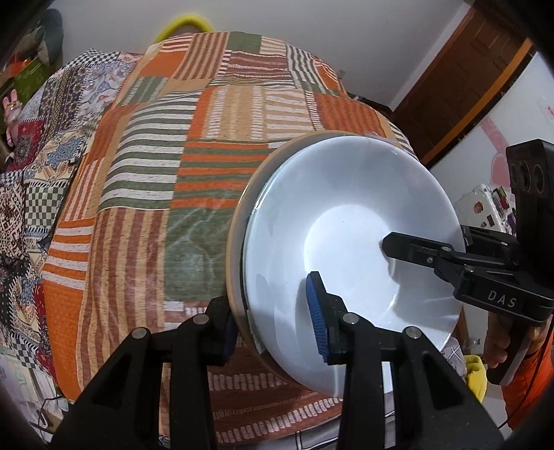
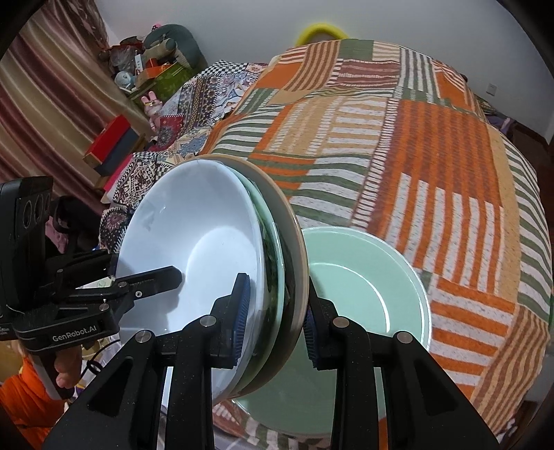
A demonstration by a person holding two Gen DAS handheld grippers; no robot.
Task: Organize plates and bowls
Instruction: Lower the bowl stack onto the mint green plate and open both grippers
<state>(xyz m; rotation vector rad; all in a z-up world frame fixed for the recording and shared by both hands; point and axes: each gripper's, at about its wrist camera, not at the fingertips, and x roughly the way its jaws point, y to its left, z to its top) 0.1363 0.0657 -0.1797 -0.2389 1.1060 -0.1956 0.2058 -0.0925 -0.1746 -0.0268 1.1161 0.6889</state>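
Fingers first: left gripper [image 1: 277, 320] stands narrowly parted and clamped across the rim of the stack of dishes [image 1: 249, 270], one blue ribbed pad [image 1: 316, 313] pressing inside the top dish, the other finger behind the outermost rim. Right gripper [image 2: 277, 320] is likewise clamped on the opposite rim, one pad [image 2: 241, 318] on the inner face, its partner [image 2: 310, 334] against the back of the tan plate. Item held: white bowl [image 1: 349, 239], nested in what appears to be a pale green dish [image 2: 273, 256], both backed by a tan plate [image 2: 294, 249]; the whole stack sits between the two pairs of fingers, tilted steeply and clear of the bed. Handling, as judged: glazed ware, stiff, smooth and slippery under the pads, breakable if dropped, and heavy as a stack; nested pieces may slide against each other when tilted. Best hold, as judged: opposite rims, both grippers at once, pinching through all layers. Just beyond the right fingers: green bowl [image 2: 374, 284], upright on the bed, apart from the stack. Farther out: striped patchwork quilt [image 1: 194, 166] covering the bed. Farthest: a yellow object [image 2: 322, 31] past the quilt's far edge and boxes and toys [image 2: 152, 69] along the curtain.
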